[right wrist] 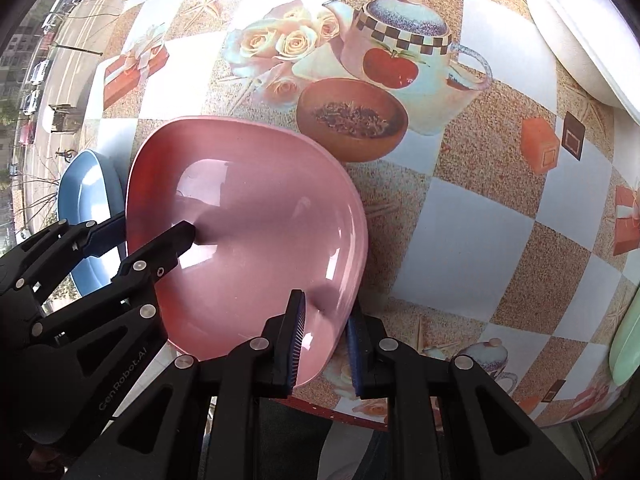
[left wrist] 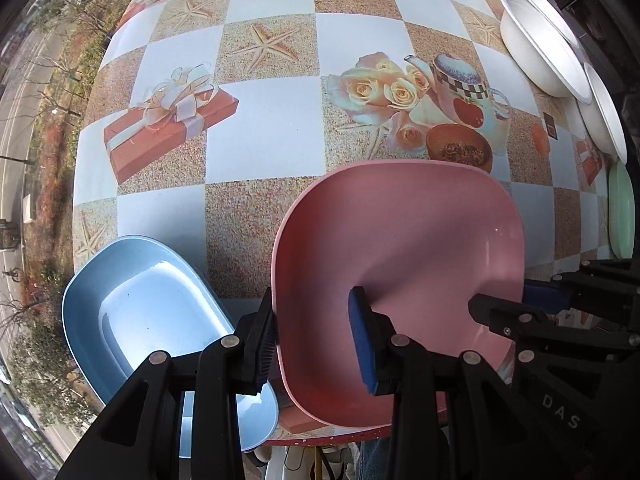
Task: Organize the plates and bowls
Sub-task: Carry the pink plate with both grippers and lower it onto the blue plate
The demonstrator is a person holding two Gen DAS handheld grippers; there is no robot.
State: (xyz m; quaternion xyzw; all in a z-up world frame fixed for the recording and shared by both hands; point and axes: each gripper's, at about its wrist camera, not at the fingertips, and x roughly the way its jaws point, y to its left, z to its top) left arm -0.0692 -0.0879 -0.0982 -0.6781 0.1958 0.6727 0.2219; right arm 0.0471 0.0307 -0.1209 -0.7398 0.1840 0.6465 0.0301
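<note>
A: where's the pink bowl [left wrist: 400,240]?
B: on the table [left wrist: 272,136], right beside the blue dish [left wrist: 140,312]. Both grippers, left [left wrist: 316,344] and right [right wrist: 326,344], pinch its rim, 1 per side.

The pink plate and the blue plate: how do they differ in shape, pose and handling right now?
The pink plate is a rounded square; the blue plate is a longer oval. Both the left gripper and the right gripper have jaws shut over the pink plate's rim, one at each side, while nothing touches the blue plate. The pink plate sits nearer the table's middle; the blue plate overhangs its edge. Both are glossy, shallow and empty.
</note>
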